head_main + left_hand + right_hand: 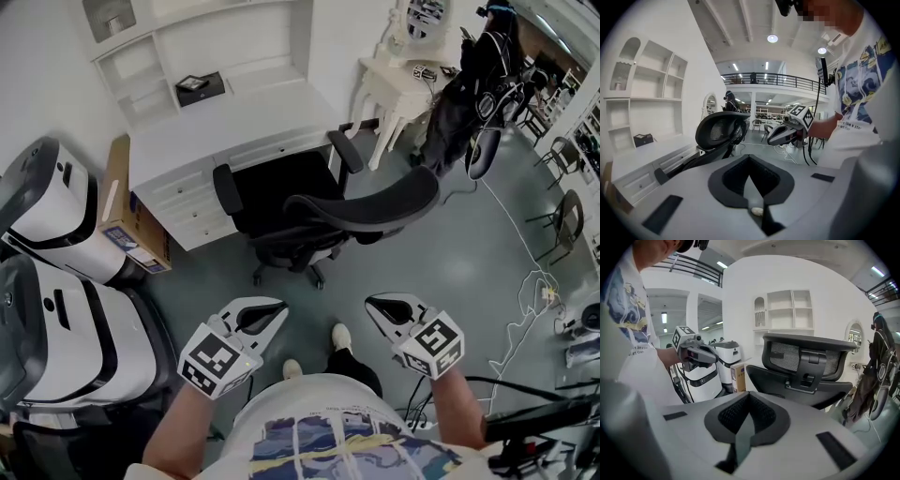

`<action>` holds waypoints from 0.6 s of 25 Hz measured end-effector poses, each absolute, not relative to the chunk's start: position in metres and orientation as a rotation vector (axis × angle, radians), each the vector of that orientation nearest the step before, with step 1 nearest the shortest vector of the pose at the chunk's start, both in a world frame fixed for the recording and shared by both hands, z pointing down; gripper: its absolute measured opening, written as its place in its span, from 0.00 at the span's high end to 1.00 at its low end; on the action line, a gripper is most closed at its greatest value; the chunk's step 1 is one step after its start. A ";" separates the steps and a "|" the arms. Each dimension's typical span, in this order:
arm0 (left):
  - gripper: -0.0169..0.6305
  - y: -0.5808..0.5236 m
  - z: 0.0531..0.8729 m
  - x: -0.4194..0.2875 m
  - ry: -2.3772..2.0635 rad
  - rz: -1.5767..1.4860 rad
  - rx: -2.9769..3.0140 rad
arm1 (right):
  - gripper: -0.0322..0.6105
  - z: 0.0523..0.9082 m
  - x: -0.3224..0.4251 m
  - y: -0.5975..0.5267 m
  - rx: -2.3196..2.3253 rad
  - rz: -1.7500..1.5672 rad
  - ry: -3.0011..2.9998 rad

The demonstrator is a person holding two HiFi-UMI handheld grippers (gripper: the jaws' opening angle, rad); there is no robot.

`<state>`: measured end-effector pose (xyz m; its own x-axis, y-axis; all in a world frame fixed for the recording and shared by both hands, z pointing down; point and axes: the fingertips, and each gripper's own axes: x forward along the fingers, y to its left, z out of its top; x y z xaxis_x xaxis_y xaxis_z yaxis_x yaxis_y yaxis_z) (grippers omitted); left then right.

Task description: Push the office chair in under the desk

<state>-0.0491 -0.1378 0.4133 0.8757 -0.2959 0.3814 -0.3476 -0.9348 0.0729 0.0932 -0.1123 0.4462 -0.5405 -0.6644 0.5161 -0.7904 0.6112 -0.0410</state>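
Observation:
The black office chair (pixel 319 211) stands on the grey floor in front of the white desk (pixel 234 122), its seat partly under the desk edge and its mesh backrest (pixel 808 364) towards me. My left gripper (pixel 278 307) and right gripper (pixel 373 302) hover side by side short of the backrest, apart from the chair. Both are shut with nothing between their jaws. In the left gripper view the backrest (pixel 719 131) is ahead on the left and the right gripper (pixel 787 131) is to the right. The right gripper view has the left gripper (pixel 701 355) at its left.
Two large white machines (pixel 56 234) and a cardboard box (pixel 127 216) stand left of the desk. A small black box (pixel 199 87) sits on the desktop. A white side table (pixel 403 84), a dark bicycle (pixel 478 84) and floor cables (pixel 525 291) lie to the right.

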 end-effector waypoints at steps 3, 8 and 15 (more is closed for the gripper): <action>0.95 -0.129 0.414 -0.052 -0.503 0.557 2.910 | 0.91 0.447 0.080 -0.105 1.147 0.382 -2.405; 0.95 -0.118 0.409 -0.058 -0.500 0.547 2.907 | 0.91 0.442 0.062 -0.099 1.138 0.376 -2.433; 0.95 -0.107 0.412 -0.062 -0.479 0.564 2.905 | 0.91 0.437 0.049 -0.095 1.122 0.350 -2.453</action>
<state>-0.0620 -0.1072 0.4116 0.8788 -0.2812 0.3856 -0.3350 -0.9389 0.0788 0.0490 -0.0953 0.4373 -0.5867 -0.6590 0.4707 -0.7644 0.6426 -0.0531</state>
